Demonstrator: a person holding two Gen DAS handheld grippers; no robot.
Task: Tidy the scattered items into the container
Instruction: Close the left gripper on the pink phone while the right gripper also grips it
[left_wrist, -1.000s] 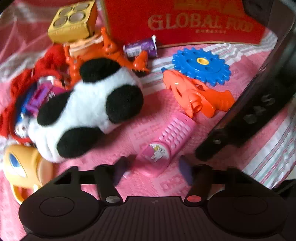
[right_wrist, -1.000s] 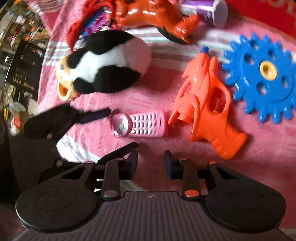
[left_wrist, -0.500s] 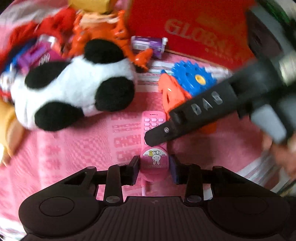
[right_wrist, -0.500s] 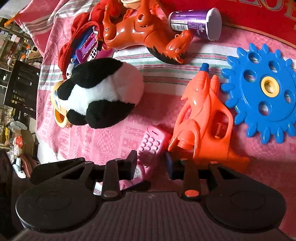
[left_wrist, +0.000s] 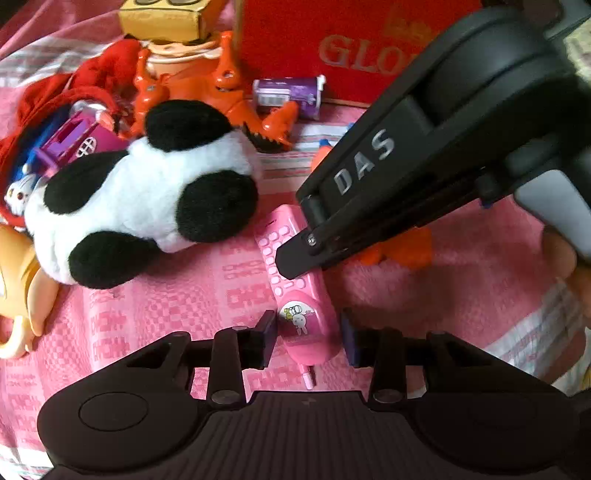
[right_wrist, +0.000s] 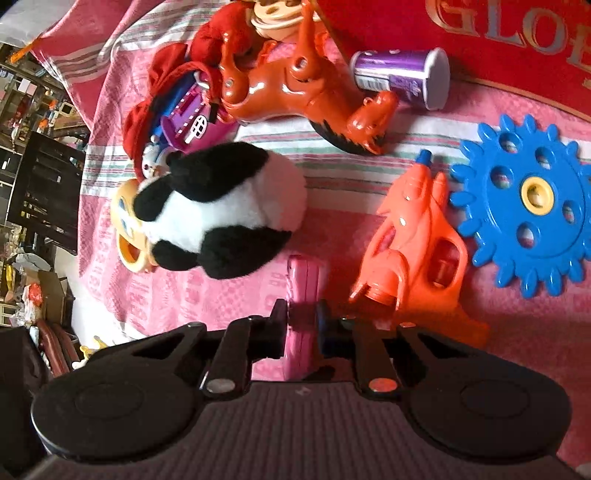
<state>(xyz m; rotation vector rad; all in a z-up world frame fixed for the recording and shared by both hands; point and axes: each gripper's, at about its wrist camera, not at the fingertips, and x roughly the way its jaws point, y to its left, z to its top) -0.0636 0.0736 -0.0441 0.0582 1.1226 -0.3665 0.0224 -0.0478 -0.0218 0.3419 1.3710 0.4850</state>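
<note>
Left wrist view: the pink toy phone (left_wrist: 299, 314) lies on the pink cloth (left_wrist: 166, 314), keypad up, just right of the panda plush (left_wrist: 147, 199). The left hand-held gripper (left_wrist: 306, 332) has its two pads close on either side of the phone's lower end, by the rabbit sticker. Its jaws have been narrowing in the last sec; can't tell if the pads actually press on the phone. The right hand-held gripper (right_wrist: 301, 321) comes in from the upper right of this view, w/ one black finger lying across the keypad.

Right wrist view: the phone shows edge-on, pinched between the two pads. These jaws have just been closing w/ the phone between them, and they now stand nearly together, clamped on it. The orange water pistol (right_wrist: 417, 258) sits just right of the phone, and the blue gear (right_wrist: 532, 206) is beside that. The purple can (right_wrist: 399, 74) & orange toy animal (right_wrist: 288, 88) lie further back, near the red box (left_wrist: 295, 44) w/ gold lettering. The phone is well short of the box.
</note>
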